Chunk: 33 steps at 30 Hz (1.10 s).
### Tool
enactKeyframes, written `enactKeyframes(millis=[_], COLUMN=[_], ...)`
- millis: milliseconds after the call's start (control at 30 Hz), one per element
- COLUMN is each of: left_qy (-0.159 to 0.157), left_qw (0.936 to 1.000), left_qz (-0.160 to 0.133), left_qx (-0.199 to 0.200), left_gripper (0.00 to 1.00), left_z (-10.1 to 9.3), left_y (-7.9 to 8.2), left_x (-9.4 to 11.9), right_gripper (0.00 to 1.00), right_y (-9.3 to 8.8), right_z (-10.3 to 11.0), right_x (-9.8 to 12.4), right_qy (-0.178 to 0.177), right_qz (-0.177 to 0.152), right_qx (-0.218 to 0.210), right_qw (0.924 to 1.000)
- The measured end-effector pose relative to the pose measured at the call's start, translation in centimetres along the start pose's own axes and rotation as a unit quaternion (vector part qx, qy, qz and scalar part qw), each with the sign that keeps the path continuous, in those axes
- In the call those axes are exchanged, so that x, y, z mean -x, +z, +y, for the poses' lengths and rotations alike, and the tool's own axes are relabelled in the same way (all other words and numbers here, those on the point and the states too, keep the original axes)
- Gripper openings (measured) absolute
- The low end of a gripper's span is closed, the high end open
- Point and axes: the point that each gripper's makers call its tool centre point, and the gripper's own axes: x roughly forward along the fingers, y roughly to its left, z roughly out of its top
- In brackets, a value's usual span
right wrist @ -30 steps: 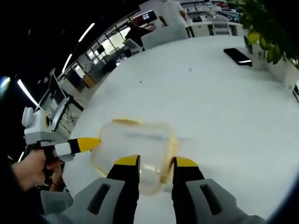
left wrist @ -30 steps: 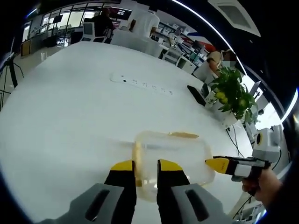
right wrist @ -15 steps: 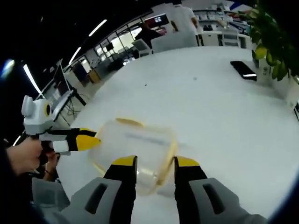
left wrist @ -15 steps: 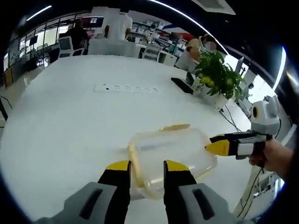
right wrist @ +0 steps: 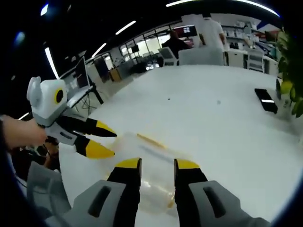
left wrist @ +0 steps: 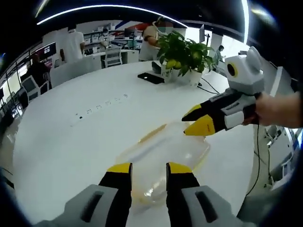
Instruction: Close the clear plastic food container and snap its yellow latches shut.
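One clear container (left wrist: 163, 158) on white table (left wrist: 61, 146). Two grippers: left gripper (left wrist: 148, 168) spread astride its near end; right gripper (right wrist: 157, 164) likewise spread.

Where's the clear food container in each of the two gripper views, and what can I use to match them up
Left gripper view: the clear container lies low in the middle, just past that view's own yellow jaw tips.
Right gripper view: the container sits low in the middle, partly behind that view's own jaws.
Shared landmark: the black phone lying on the white table near the potted plant.
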Motion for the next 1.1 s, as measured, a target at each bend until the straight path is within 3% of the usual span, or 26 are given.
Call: enactKeyframes(millis=[267,633,833,1100], left_qy=[-0.043,-0.094,-0.105,-0.12], left_qw=[0.9962,0.9792,0.9736,0.9614], left_qz=[0.017,0.044,0.049,0.056], left_qx=[-0.074,-0.175,-0.197,-0.241], left_gripper=[0.21,0.21,0.21,0.21], left_z=[-1.6,-4.0,-4.9,-6.2], left_y=[0.8,0.4,0.0,-0.3], left_x=[-0.8,-1.3,-1.3,-0.9], right_gripper=[0.16,0.17,0.17,0.18], right_y=[0.4,0.7,0.8,0.7], right_z=[0.4,1.9,2.2,2.0], right_x=[-0.6,-2.0,-2.6,-3.1], right_qy=[0.026,0.067,0.074,0.076], right_qz=[0.013,0.038,0.047,0.052], right_qx=[0.017,0.06,0.072,0.081], right_qw=[0.9994,0.9952,0.9936,0.9924])
